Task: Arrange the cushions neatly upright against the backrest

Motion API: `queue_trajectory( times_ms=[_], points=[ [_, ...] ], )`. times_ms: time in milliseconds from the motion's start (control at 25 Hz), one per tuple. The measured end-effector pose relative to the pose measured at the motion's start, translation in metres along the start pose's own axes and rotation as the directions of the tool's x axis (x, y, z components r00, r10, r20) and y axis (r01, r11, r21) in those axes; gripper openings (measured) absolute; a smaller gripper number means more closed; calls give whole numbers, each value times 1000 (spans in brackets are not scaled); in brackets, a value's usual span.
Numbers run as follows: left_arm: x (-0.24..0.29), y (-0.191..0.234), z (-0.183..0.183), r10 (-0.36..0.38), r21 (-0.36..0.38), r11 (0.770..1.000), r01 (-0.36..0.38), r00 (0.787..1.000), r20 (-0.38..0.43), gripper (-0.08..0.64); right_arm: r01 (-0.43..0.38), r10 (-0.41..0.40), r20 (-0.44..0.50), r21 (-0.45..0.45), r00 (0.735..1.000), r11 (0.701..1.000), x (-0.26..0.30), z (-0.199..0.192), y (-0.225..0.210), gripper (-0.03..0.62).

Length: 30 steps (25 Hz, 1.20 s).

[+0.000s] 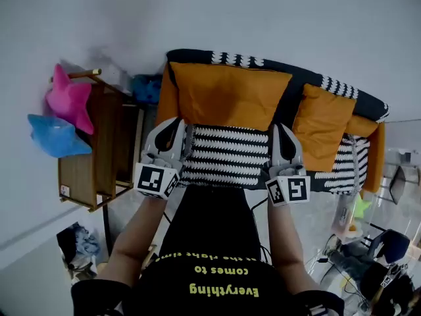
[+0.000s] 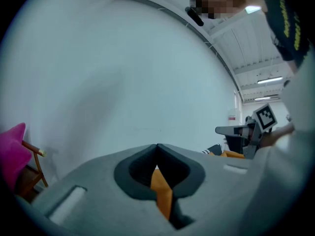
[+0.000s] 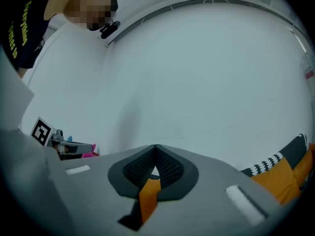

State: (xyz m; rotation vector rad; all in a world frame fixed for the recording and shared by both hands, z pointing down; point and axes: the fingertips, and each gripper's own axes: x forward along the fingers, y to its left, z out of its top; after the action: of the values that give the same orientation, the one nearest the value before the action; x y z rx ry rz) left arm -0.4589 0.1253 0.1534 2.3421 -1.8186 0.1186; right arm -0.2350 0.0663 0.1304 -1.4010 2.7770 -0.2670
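Observation:
A large orange cushion (image 1: 227, 94) stands against the dark patterned backrest (image 1: 197, 55) of a black-and-white striped sofa (image 1: 227, 157). My left gripper (image 1: 176, 125) is shut on the cushion's lower left corner. My right gripper (image 1: 281, 129) is shut on its lower right corner. In the left gripper view, a fold of orange fabric (image 2: 161, 191) is pinched in my closed left gripper (image 2: 157, 149). The right gripper view shows the same orange fabric (image 3: 149, 198) caught in my right gripper (image 3: 156, 149). A smaller orange cushion (image 1: 322, 124) leans tilted on the sofa to the right.
A wooden side table (image 1: 99, 157) stands left of the sofa, with a pink star plush (image 1: 69, 101) and a blue star plush (image 1: 56, 137) on it. Bags and loose clutter (image 1: 381, 255) lie on the floor at lower right. A white wall is behind the sofa.

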Motion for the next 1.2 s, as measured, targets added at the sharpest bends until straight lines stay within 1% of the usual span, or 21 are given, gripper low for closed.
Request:
queue_trajectory(
  times_ms=[120,240,400,560,720,800,880,960,1080,1160,1200],
  points=[
    [-2,-6,15,-25,16,1000,25,1000,7,0,5,-5,25,-10,1000,1000,-8,20,7,11],
    [1,-12,28,-49,35,998,49,999,16,0,3,-2,33,-19,999,1000,-15,32,12,11],
    [10,-27,47,-72,59,996,70,997,39,0,-1,3,40,-33,999,999,-25,45,7,11],
    [20,-55,55,-81,76,994,77,995,50,0,-6,8,47,-31,999,999,-37,53,-12,11],
    [35,-90,59,-64,79,995,59,996,68,0,-30,33,67,-38,997,999,-54,61,-42,11],
    [45,-114,57,-48,80,996,41,996,79,0,-54,57,71,-35,996,998,-65,60,-63,11],
    [60,-145,57,-18,84,996,10,996,91,0,-84,86,64,-24,994,996,-78,58,-94,11],
    [78,-180,57,25,75,997,-33,994,103,0,-114,115,53,-16,992,993,-95,61,-136,11],
    [105,-233,56,82,26,996,-85,990,111,0,-129,129,44,-11,991,992,-127,72,-206,11],
    [119,-267,52,97,13,995,-98,990,105,0,-124,124,34,-15,992,992,-148,77,-249,11],
    [124,-282,50,93,23,995,-96,991,101,0,-121,122,27,-33,992,992,-157,78,-267,11]
  ],
)
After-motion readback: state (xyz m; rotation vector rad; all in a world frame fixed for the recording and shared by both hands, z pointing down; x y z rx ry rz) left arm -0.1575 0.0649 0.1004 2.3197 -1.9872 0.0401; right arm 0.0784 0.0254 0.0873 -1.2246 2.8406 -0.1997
